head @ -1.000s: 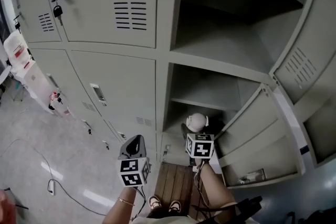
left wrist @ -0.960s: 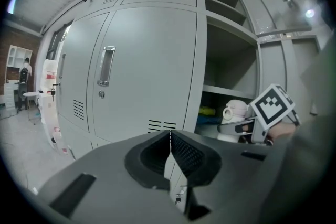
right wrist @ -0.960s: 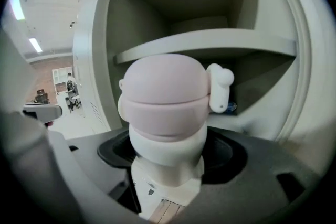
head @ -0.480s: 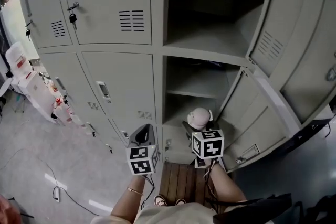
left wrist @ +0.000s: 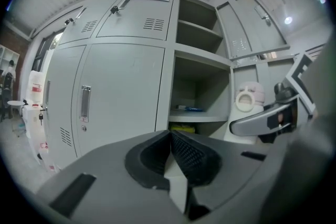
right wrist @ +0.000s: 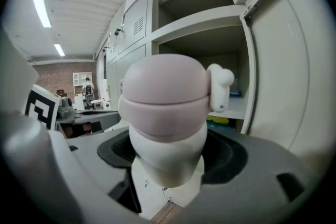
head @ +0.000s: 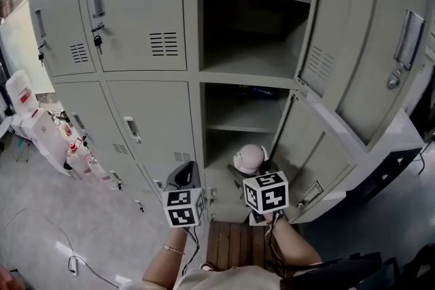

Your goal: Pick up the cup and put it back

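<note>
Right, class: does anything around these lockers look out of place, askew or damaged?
The cup is out of the lockers, clamped in the right hand-held gripper. The upper door and lower door on the right hang open; the other lockers are shut. No damage or spill shows.

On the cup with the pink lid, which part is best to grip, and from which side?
Grip the cup by its white body under the lid, from the side, as the right tongs do: the lid bulges wider, likely stopping a slip, and the loop is clear.
</note>
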The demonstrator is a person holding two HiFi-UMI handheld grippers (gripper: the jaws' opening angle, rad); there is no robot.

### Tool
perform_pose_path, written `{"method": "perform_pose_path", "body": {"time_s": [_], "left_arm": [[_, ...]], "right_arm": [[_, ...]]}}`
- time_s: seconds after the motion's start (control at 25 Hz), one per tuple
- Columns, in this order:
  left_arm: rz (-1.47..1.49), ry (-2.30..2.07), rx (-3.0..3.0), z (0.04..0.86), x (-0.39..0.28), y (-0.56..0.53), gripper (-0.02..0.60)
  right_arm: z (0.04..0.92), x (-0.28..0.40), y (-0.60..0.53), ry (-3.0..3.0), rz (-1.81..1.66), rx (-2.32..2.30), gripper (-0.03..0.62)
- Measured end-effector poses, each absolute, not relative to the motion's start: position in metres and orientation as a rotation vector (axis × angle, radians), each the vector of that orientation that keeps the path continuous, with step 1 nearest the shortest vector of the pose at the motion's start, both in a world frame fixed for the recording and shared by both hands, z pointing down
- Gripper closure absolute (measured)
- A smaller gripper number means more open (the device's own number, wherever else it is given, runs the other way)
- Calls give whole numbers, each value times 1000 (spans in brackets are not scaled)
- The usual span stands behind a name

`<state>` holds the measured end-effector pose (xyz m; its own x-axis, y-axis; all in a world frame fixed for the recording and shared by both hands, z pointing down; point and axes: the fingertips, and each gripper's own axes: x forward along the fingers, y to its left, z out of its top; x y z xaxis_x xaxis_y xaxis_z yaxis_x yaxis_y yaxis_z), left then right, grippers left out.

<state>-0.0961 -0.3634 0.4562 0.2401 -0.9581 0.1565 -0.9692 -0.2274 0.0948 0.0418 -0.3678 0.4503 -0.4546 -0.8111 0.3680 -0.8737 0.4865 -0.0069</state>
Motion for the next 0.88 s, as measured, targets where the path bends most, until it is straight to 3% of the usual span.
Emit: {"method": "perform_pose_path", "body": {"time_s": [0.88], "left_arm": [[77,-1866,2492,340,-87,-388,571]], "right_arm": [[290,40,-383,-2563,119,1370,253]]}}
